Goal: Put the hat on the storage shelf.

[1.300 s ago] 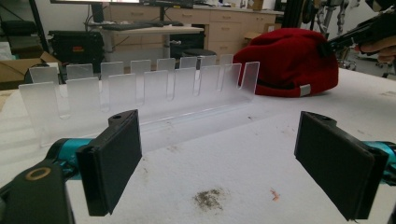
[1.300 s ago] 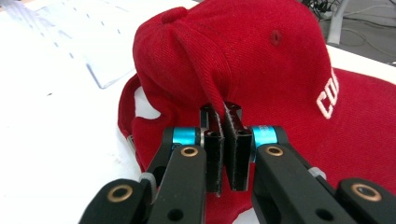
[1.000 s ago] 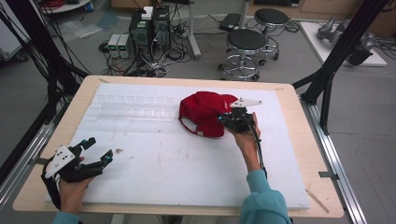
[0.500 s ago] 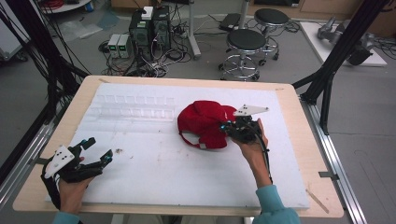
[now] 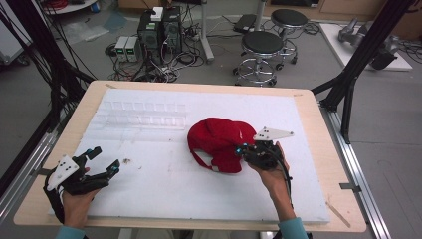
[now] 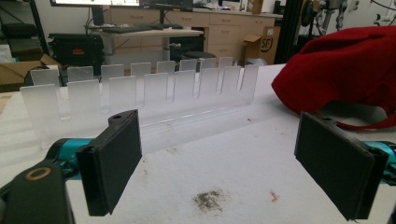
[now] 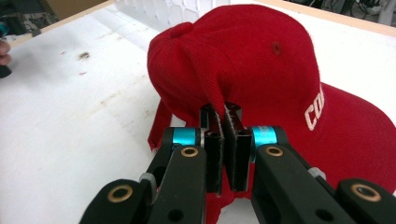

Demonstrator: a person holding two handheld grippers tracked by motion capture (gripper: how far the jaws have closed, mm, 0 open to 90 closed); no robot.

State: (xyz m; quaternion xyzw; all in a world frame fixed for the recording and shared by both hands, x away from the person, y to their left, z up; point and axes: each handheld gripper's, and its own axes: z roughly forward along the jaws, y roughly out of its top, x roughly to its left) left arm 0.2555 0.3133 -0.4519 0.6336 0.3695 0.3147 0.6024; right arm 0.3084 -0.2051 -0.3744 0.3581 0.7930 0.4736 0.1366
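A red baseball cap (image 5: 219, 142) with white lettering lies on the white foam board (image 5: 164, 194), right of centre. My right gripper (image 5: 240, 149) is at the cap's right side. In the right gripper view its jaws (image 7: 223, 121) are shut on a pinched fold of the cap's (image 7: 261, 60) red fabric. My left gripper (image 5: 106, 158) rests near the board's front left corner, open, with nothing between its pads (image 6: 114, 163). The cap (image 6: 345, 70) shows far off to its right.
A clear plastic slotted rack (image 5: 142, 114) lies on the board's back left part and stands ahead of the left gripper (image 6: 140, 93). A small dirt smudge (image 6: 208, 200) marks the foam. Stools (image 5: 261, 45), computers (image 5: 159, 30) and black frame posts (image 5: 348, 79) stand beyond the table.
My right gripper has drawn the cap toward the near edge of the board and slightly right. The left gripper has stayed where it was.
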